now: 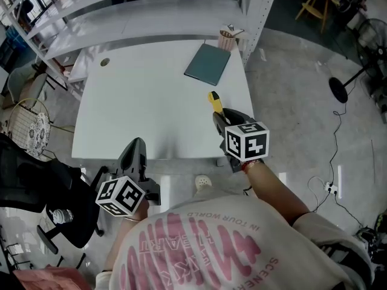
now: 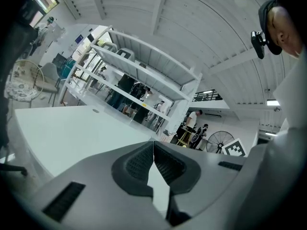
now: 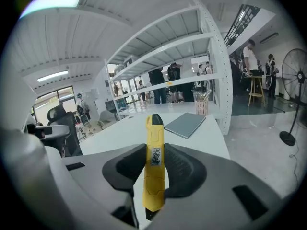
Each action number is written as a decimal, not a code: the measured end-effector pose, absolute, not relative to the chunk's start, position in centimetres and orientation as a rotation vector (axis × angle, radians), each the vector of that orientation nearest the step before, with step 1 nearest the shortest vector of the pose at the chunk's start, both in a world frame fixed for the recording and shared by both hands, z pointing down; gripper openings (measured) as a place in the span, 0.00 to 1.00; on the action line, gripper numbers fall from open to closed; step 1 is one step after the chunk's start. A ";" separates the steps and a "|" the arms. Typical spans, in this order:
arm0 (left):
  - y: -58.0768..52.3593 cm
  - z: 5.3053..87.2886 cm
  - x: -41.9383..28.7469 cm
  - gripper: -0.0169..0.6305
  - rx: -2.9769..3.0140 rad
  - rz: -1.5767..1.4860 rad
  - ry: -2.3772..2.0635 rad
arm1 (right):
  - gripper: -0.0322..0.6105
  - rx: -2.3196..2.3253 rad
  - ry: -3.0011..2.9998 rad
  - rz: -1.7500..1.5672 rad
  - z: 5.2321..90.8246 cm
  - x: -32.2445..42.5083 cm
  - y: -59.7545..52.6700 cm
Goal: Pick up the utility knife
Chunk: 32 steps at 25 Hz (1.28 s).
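A yellow utility knife (image 3: 154,169) with a black tip is clamped lengthwise between the two dark pads of the right hand-held gripper (image 3: 154,150). The jaws are only slightly apart, pressing on both sides of the knife's body, and its tip sticks out well past them. In the head view, the utility knife (image 1: 214,99) pokes forward from the right hand-held gripper (image 1: 219,115), over the right side of the white tabletop (image 1: 145,101). It points roughly toward a grey-green notebook (image 1: 207,63) lying flat near the far right corner, well apart from it. Beside the notebook stands a small pen cup (image 1: 227,39).

The left hand-held gripper (image 1: 135,145) sits at the tabletop's near edge. Its jaws meet at the tips with nothing between them (image 2: 153,147).
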<state>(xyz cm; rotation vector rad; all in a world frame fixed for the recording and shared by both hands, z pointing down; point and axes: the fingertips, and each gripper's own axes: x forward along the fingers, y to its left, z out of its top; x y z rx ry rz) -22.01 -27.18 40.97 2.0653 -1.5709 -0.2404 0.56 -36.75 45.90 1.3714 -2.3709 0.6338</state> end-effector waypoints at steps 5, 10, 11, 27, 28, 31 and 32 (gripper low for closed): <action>-27.3 40.6 -21.6 0.06 2.071 -0.243 -1.567 | 0.26 1.395 -2.409 0.626 44.3 0.7 -36.7; -27.2 40.5 -21.1 0.06 2.080 -0.238 -1.571 | 0.26 1.401 -2.456 0.617 43.0 0.6 -36.3; -27.2 40.5 -21.0 0.06 2.082 -0.237 -1.572 | 0.26 1.402 -2.466 0.615 42.8 0.5 -36.2; -27.1 40.3 -20.2 0.06 2.089 -0.235 -1.624 | 0.26 1.391 -2.583 0.609 40.7 0.4 -33.8; -27.1 40.3 -20.1 0.06 2.091 -0.232 -1.623 | 0.26 1.392 -2.588 0.616 40.6 0.5 -33.6; -27.0 40.4 -19.7 0.06 2.101 -0.215 -1.619 | 0.26 1.398 -2.596 0.640 40.7 0.7 -33.2; -26.9 40.4 -19.6 0.06 2.102 -0.210 -1.618 | 0.26 1.401 -2.596 0.646 40.7 0.7 -33.0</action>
